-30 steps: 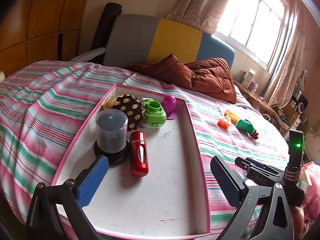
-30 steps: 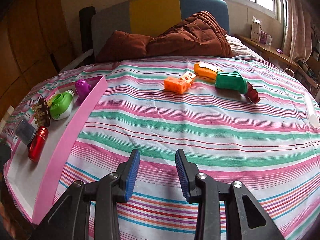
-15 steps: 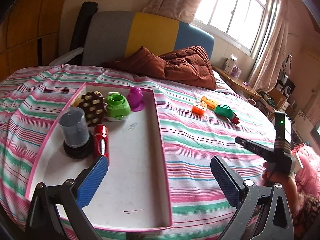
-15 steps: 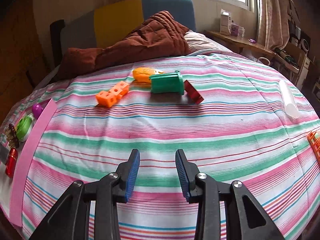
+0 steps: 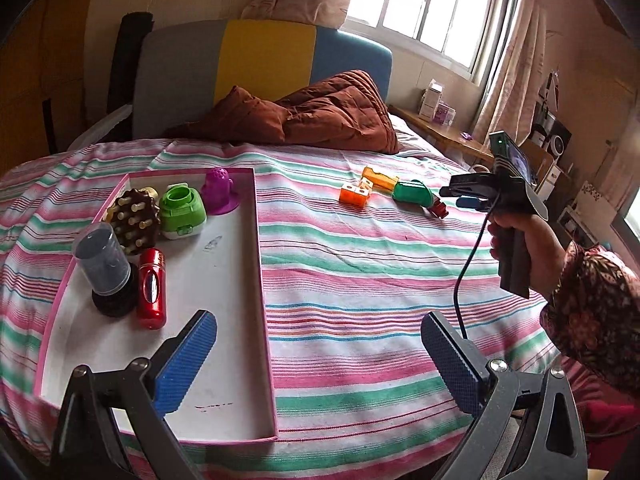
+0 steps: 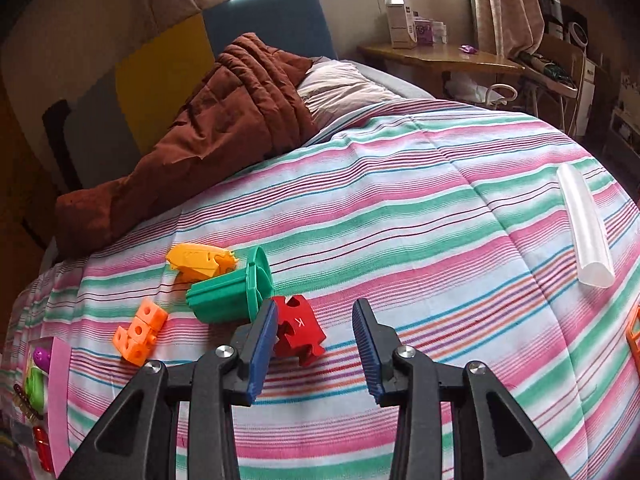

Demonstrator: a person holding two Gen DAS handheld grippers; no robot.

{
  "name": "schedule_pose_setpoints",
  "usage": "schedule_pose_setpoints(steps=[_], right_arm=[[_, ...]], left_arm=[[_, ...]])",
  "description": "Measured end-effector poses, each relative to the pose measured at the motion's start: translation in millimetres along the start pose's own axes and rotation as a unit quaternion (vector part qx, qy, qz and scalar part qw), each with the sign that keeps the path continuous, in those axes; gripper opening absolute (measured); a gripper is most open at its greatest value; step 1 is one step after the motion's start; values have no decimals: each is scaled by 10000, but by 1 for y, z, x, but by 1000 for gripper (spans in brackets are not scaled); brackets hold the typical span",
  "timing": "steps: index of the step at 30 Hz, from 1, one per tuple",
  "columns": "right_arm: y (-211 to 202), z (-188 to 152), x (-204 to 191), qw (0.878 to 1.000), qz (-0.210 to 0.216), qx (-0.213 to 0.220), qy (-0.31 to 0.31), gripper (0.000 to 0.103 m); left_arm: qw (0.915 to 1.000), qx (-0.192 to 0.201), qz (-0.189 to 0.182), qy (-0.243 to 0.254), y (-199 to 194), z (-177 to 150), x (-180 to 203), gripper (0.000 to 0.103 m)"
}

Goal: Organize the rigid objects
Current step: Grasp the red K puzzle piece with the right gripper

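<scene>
Striped bedspread point(image 6: 420, 216): pink, green and white cloth covers the bed and serves as the work surface; every loose item lies on it.
Pink tray point(image 5: 262, 292): a shallow pink-walled tray with a white floor sits on the bed's left side, apparently the collecting place for sorted items.
Tray contents: a grey capped jar point(image 5: 105, 268), a red cylinder point(image 5: 151, 288), a brown studded brush point(image 5: 134, 216), a green round toy point(image 5: 182, 210) and a purple toy point(image 5: 219, 192) crowd the far end, leaving the near floor bare for more.
Loose cluster: a red puzzle piece point(image 6: 298, 330) marked K, a green cup point(image 6: 230, 292) on its side, orange linked cubes point(image 6: 138, 332) and a yellow-orange piece point(image 6: 200, 260) lie close together, well apart from the tray.
Clear tube point(image 6: 586, 226): lies alone toward the bed's right edge.
Right gripper point(image 6: 316, 338): held in a hand point(image 5: 520, 236) with a patterned sleeve, angled down at the cluster; its jaws are opening, with the red piece showing partly between them beyond the tips, touched by neither pad, so nothing is grasped.
Left gripper point(image 5: 320, 360): jaws spread wide and empty, hovering over the tray's near right corner, seemingly waiting out of the way.
Likely step: judging by the aim, the red piece is the next pick, since it lies nearest and clear of the green cup.
</scene>
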State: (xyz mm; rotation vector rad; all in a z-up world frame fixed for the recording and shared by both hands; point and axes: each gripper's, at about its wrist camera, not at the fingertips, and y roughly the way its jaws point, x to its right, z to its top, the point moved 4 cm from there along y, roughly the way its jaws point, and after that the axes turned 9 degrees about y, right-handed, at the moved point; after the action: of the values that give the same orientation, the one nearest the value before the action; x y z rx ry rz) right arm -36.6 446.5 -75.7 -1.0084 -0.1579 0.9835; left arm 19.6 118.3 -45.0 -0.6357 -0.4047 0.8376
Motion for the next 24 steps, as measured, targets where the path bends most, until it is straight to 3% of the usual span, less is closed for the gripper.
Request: schedule_pose_setpoints(steps=[5,8,13,24], right_arm=[[31,-13,-4,9985,259,-469,69,39],[28,-18,1,9983,470,-306,133,35],[19,-30,-3,9972,322,-132,-667,33],[-11,-55,28,9987,391,-66,-325,33]], left_arm=[[10000,-20,32,83,1,1,5,103],[10000,-51,4,80,4,2,8,103],[9999,-109,-53,45,12,8,14,103],[9994,-232,-52,261,51,50,43,103]])
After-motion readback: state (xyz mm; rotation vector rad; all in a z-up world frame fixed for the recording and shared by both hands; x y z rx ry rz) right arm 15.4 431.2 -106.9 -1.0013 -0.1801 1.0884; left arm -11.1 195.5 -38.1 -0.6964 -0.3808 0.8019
